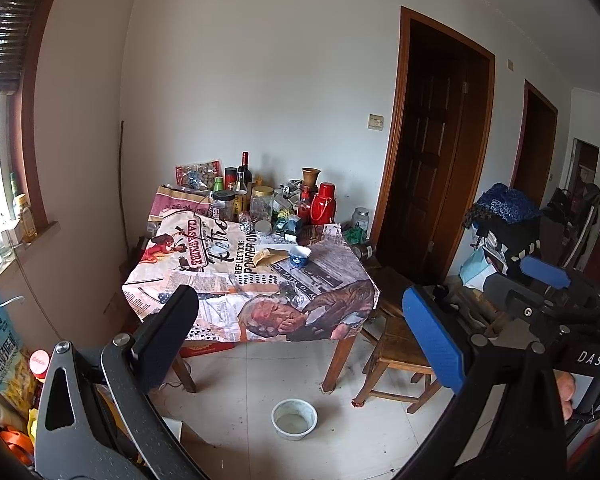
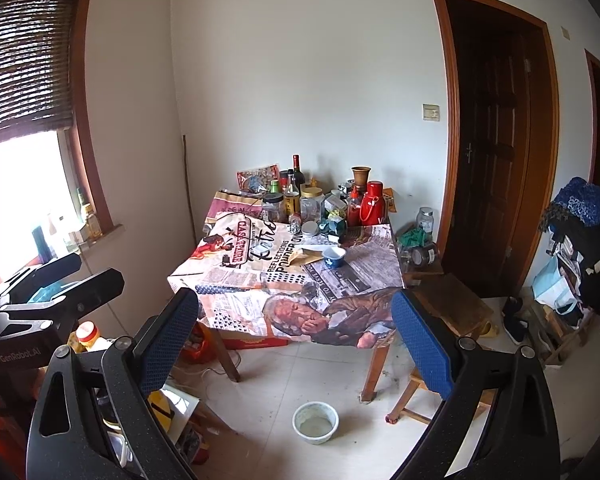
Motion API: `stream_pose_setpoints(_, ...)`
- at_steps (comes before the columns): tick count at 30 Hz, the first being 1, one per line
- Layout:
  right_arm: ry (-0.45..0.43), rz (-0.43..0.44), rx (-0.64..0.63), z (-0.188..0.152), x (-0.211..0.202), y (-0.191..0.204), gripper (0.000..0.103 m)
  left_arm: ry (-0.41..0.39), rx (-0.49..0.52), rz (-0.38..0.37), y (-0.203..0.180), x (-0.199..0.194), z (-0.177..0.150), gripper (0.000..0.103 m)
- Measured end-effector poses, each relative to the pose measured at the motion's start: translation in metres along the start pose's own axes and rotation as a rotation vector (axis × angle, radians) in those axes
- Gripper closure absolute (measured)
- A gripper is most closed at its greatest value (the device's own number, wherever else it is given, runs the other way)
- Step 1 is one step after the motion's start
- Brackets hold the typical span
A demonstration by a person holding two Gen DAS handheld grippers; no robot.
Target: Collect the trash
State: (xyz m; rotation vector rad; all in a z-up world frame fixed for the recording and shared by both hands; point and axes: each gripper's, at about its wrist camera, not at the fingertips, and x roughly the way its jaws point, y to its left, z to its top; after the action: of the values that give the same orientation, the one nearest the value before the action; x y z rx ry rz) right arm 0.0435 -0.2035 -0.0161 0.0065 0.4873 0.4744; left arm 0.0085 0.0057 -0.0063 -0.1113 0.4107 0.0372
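A crumpled yellow-brown wrapper (image 1: pixel 265 258) (image 2: pixel 300 257) and a white paper scrap (image 1: pixel 278 249) lie on the table's printed cloth (image 1: pixel 220 280) (image 2: pixel 236 280), beside a small blue-and-white cup (image 1: pixel 300 256) (image 2: pixel 334 257). My left gripper (image 1: pixel 300 300) is open and empty, held in the air well short of the table's near edge. My right gripper (image 2: pixel 294 300) is likewise open and empty, at about the same distance. Each gripper shows in the other's view: the right gripper (image 1: pixel 540 276) at the right, the left gripper (image 2: pixel 100 268) at the left.
Jars, bottles and a red flask (image 1: pixel 323 203) (image 2: pixel 372 202) crowd the table's far side. A white bowl (image 1: pixel 294 418) (image 2: pixel 315 422) sits on the floor tiles. A wooden stool (image 1: pixel 400 344) (image 2: pixel 452 308) stands right of the table. Bags and bottles (image 1: pixel 4 344) pile up at the left under the window.
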Motion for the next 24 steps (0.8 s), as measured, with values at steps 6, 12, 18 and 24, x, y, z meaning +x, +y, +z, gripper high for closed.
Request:
stream_pose_setpoints(6,-0.001,-0.005,-0.002,0.000,-0.002,-0.002,0.007,-0.003,0.006,0.002,-0.004,0.000,0.000,0.000)
stream_pose_setpoints(12,0.001,-0.005,-0.002,0.001,-0.003,-0.002,0.007,-0.008,0.013,0.000,-0.009,-0.001,-0.001,0.000)
stream_pose_setpoints(18,0.001,-0.006,-0.002,0.001,-0.003,-0.003,0.007,-0.010,0.016,0.002,-0.010,-0.001,0.000,0.000)
stream_pose_setpoints(24,0.002,-0.008,-0.003,0.001,-0.004,-0.003,0.007,-0.007,0.015,0.008,-0.011,-0.001,0.003,0.000)
